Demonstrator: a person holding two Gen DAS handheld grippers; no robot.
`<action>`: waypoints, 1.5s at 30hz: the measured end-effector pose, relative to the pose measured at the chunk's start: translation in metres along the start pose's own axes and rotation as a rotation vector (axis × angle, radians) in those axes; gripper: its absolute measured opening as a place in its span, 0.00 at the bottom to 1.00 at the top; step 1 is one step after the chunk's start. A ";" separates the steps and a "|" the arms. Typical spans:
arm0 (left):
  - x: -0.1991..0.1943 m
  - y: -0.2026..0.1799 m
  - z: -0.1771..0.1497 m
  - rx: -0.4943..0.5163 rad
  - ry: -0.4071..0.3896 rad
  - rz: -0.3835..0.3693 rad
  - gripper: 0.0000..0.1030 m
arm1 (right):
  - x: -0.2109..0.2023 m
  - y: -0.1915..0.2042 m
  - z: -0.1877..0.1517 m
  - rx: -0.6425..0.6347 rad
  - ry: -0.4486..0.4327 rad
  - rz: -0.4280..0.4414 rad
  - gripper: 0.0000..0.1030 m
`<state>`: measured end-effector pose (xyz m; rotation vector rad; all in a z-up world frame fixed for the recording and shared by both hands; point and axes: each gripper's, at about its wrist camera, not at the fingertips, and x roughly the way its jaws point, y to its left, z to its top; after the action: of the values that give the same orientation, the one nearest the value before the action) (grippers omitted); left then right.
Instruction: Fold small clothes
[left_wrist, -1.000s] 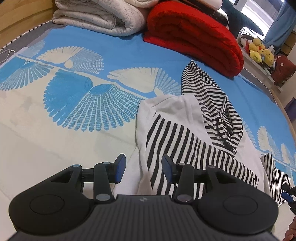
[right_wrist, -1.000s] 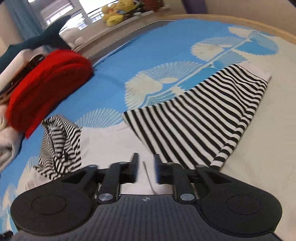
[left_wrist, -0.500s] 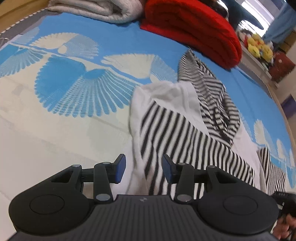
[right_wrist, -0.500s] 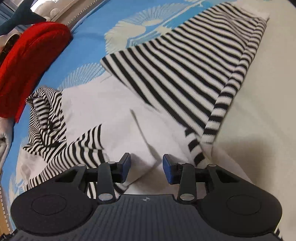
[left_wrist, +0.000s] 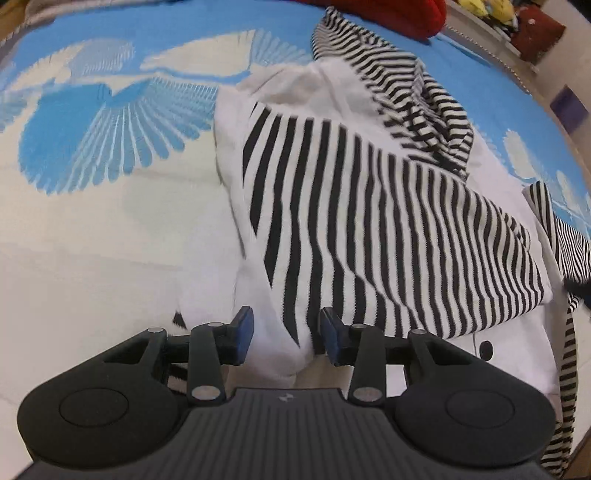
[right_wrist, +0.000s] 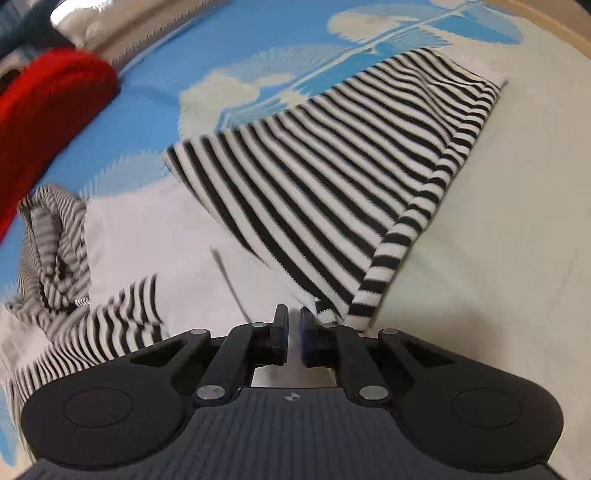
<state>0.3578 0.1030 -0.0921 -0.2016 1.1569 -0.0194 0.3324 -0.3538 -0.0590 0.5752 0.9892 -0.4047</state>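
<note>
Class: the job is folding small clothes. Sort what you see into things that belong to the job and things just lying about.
Belongs to the job:
- striped garment
- left gripper, closing, cloth between its jaws
- right gripper, closing at the garment's hem

Just lying about:
- red blanket
- blue patterned bedspread

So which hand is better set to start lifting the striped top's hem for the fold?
Probably right. The right gripper is closing on the striped top at its near edge, almost pinched. The left gripper straddles a fold of it, jaws apart and only starting to close.
</note>
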 end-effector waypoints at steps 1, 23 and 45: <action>-0.003 -0.002 0.001 -0.004 -0.012 -0.022 0.43 | -0.007 0.004 0.002 -0.018 -0.036 0.040 0.07; -0.004 -0.033 0.005 0.065 -0.068 -0.006 0.43 | -0.029 -0.115 0.101 0.132 -0.247 0.103 0.25; -0.014 -0.022 0.009 0.023 -0.093 -0.002 0.43 | 0.012 -0.166 0.130 0.213 -0.450 -0.063 0.04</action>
<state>0.3617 0.0846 -0.0721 -0.1807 1.0632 -0.0247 0.3305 -0.5650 -0.0586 0.6113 0.5358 -0.6680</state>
